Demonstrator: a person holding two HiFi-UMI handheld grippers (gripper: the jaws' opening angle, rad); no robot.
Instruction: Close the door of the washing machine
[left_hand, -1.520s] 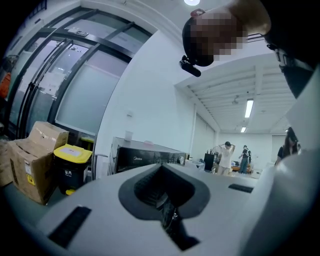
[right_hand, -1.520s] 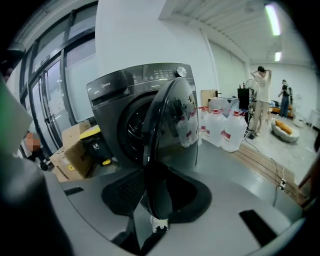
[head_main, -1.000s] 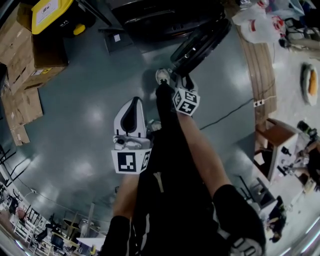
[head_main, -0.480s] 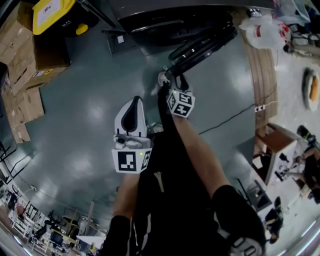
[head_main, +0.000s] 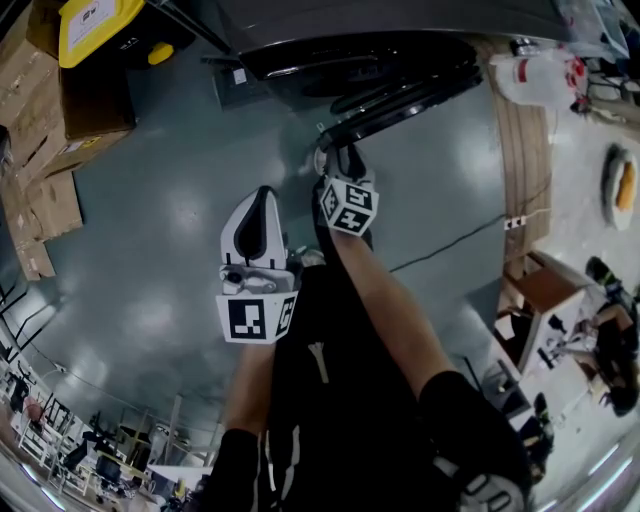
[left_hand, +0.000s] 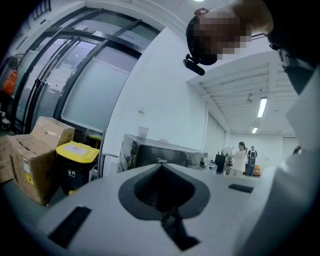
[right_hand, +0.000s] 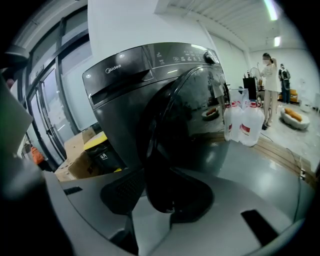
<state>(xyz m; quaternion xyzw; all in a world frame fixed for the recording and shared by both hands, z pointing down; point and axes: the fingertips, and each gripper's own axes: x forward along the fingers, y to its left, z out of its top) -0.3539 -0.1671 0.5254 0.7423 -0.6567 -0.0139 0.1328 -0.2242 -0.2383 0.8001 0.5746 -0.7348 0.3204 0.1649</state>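
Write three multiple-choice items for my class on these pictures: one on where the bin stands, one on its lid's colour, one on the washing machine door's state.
1. The bin stands: A) beside the cardboard boxes B) on a table C) on a shelf.
2. Its lid is: A) red B) yellow C) green.
3. The washing machine's door is: A) shut B) ajar C) missing.
Key: A, the boxes stand right next to it; B, the lid shows yellow; B, the door's edge stands off the machine's front.
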